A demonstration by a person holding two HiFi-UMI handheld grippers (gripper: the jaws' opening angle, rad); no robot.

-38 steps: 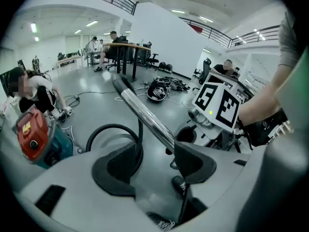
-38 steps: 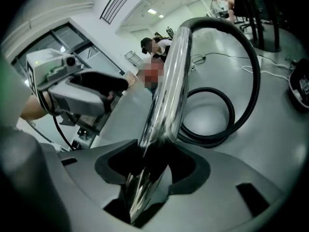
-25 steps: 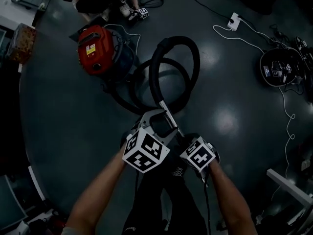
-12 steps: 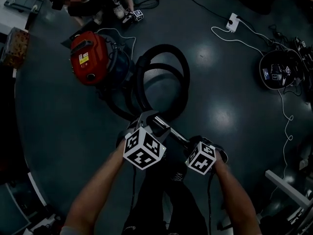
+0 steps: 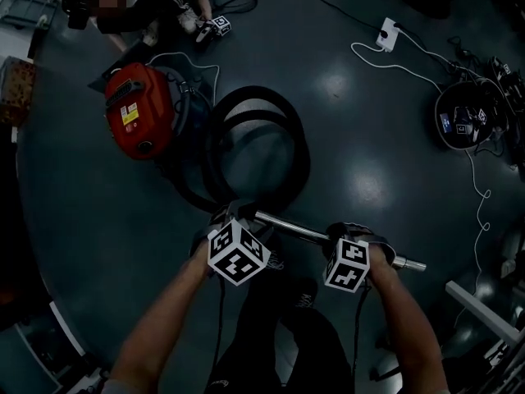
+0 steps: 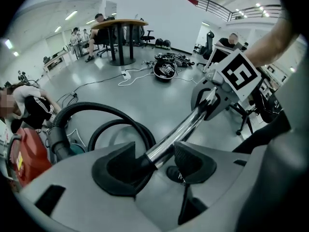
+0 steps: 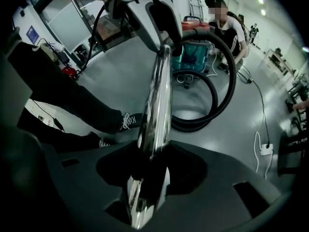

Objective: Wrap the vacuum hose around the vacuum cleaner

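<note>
The vacuum cleaner (image 5: 135, 113), a red-lidded canister with a teal drum (image 7: 193, 50), stands on the dark glossy floor. Its black ribbed hose (image 5: 256, 93) is not around it. The hose lies in two overlapping loops on the floor just beside the canister, between it and the grippers.

At the end of the hose farthest from the vacuum cleaner, a chrome tube (image 5: 299, 233) runs level above the floor, and both grippers carry it. The left gripper (image 5: 234, 214) is the nearer to the vacuum cleaner. Its jaws are clamped narrow (image 6: 157, 161) where the black hose cuff meets the tube (image 6: 186, 127). The right gripper (image 5: 353, 236) grips farther along, away from the canister. Its jaws have just been closing, and the tube (image 7: 157, 105) sits pinched between them (image 7: 147, 173), its open end jutting past.

Below the tube, on the side away from the vacuum cleaner, are the wearer's dark trouser legs and laced shoes (image 7: 126, 121), close to the hose loops.

Beyond the vacuum cleaner a person (image 5: 156, 2) crouches, with a marker cube (image 5: 217, 27) on the floor near them. A thin white cord (image 5: 184, 56) trails from the canister. Well apart from it, across the hose loops, a white power strip (image 5: 387, 33) lies with its cable winding off. Farther still is a round black heap of gear (image 5: 467, 113).
</note>
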